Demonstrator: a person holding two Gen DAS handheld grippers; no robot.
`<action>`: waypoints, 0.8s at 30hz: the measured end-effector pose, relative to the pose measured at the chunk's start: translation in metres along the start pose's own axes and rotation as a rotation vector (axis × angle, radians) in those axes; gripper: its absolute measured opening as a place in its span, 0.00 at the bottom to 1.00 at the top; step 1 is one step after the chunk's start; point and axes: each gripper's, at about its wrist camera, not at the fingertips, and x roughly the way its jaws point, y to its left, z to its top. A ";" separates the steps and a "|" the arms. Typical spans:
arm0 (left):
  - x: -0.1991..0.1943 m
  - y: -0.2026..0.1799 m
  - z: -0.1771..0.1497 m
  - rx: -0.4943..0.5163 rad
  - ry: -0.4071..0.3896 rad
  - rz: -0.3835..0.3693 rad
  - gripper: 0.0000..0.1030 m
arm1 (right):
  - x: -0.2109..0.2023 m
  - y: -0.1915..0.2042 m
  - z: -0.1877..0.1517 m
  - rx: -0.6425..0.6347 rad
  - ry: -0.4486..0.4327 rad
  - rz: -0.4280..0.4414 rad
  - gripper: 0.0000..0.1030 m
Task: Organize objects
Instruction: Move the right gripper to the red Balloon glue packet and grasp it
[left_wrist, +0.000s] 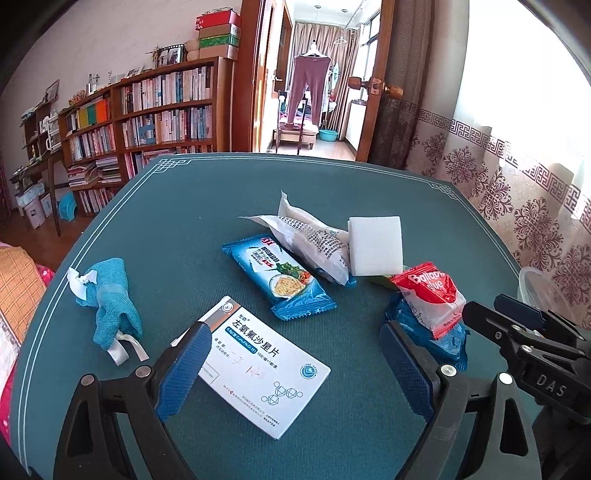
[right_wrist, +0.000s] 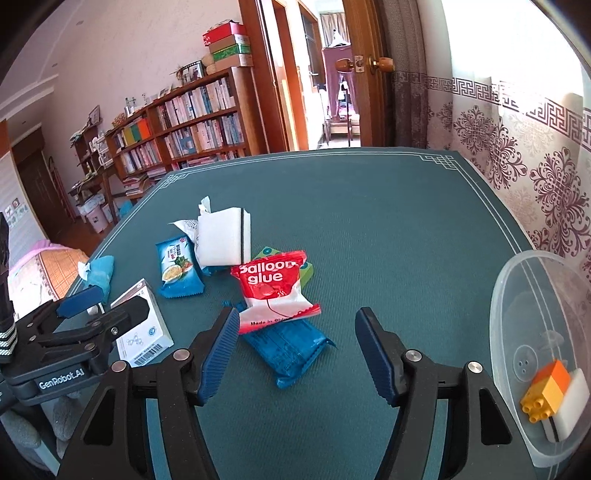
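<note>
My left gripper stands open low over a white medicine box that lies flat on the teal table. My right gripper is open too, its pads pressing nothing. The near end of a blue packet lies between its fingers, and a red "Balloon glue" packet rests on that packet's far end. At the right, a clear plastic bowl holds a yellow-orange toy brick and a white sponge piece.
A blue cracker packet, a white wrapped packet and a white sponge block lie mid-table. A teal cloth sits at the left. Behind the table stand bookshelves, an open door and a patterned curtain.
</note>
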 end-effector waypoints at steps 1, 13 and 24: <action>0.001 0.001 0.000 -0.003 0.003 0.001 0.92 | 0.005 0.001 0.003 -0.002 0.006 0.001 0.65; 0.009 0.009 0.000 -0.032 0.027 0.016 0.92 | 0.039 0.013 0.014 -0.046 0.044 0.025 0.65; 0.013 0.009 -0.002 -0.037 0.044 0.019 0.92 | 0.054 0.012 0.012 -0.042 0.079 0.032 0.62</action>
